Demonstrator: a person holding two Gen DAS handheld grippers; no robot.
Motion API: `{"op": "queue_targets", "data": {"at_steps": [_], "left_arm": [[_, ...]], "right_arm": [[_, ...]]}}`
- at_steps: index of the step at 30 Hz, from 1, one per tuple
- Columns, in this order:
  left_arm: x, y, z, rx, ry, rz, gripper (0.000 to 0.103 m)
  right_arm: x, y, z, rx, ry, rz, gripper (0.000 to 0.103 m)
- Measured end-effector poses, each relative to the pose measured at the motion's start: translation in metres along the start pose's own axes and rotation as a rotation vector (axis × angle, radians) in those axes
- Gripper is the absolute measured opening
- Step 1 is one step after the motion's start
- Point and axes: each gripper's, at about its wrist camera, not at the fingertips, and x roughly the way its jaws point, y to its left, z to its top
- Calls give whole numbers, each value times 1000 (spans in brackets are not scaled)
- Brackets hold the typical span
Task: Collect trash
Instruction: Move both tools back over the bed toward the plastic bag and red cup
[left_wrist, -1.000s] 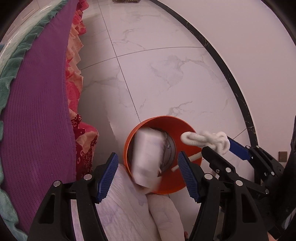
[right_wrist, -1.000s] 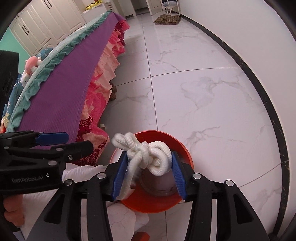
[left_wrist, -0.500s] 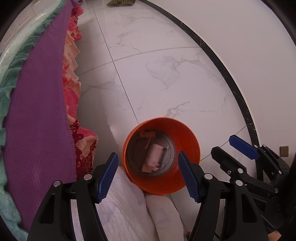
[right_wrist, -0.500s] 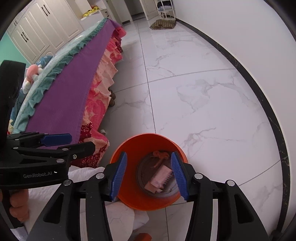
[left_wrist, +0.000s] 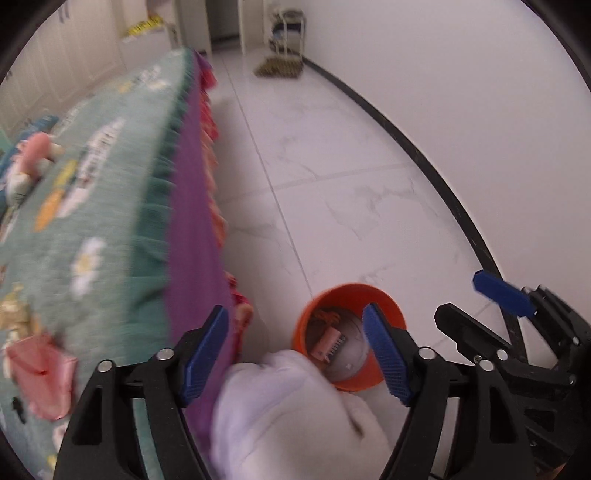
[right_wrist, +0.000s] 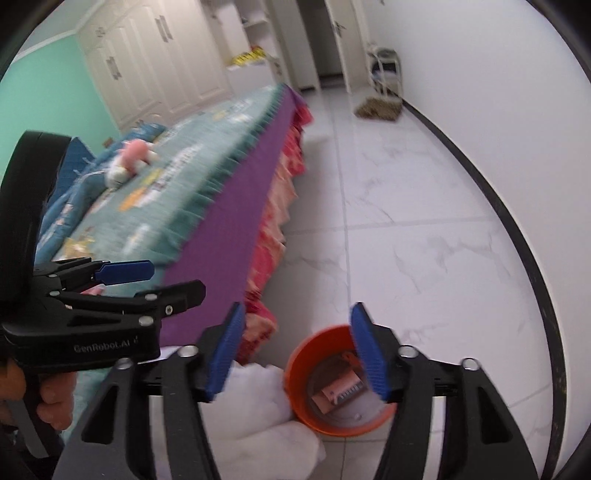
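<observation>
An orange bin (left_wrist: 354, 384) stands on the white floor by the bed; it also shows in the right wrist view (right_wrist: 295, 384). Inside lie a pink packet (left_wrist: 327, 343) and other scraps; the packet shows in the right wrist view too (right_wrist: 341, 393). My left gripper (left_wrist: 295, 354) is open and empty, above and left of the bin. My right gripper (right_wrist: 297, 349) is open and empty, above the bin's left side. A pink crumpled wrapper (left_wrist: 40, 373) lies on the bed at the left. Each gripper shows in the other's view, the right one (left_wrist: 491, 306) and the left one (right_wrist: 147, 280).
A bed with a teal patterned cover (left_wrist: 92, 229), purple side and pink frill runs along the left. A white fluffy thing (left_wrist: 291, 417) lies beside the bin. A plush toy (right_wrist: 129, 162) sits on the bed. A white wall with dark skirting (left_wrist: 424, 162) runs on the right.
The white rope that my right gripper held has left it, and both grippers have risen and tilted up from the bin, bringing the bed top into view.
</observation>
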Motion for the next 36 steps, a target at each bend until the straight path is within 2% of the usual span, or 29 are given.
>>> {"op": "queue_targets", "data": {"at_steps": [4,9,18,29,32,36], "left_arm": [[-46,19,-13,-36,-81,52,84],[-86,46,-31,-110,-143,98,89],[-143,98,-78,-211,-211,219,94],[-199,163,-151,-376,-231,341,94],[-209,177,-171,-420,-231,358,94],[-221,191,-196,-468,-231,377,94]], "right_arm": [[-25,36,9,-64,-47,55,63],[-49,76,16,-121,-90,109,72],[-70,155,10,-241,-84,224,79],[-85,252,-12,-391,-54,377,82],[-88,275,-18,-425,-47,408,89],[-94,304,-26,-483,-37,447,89]]}}
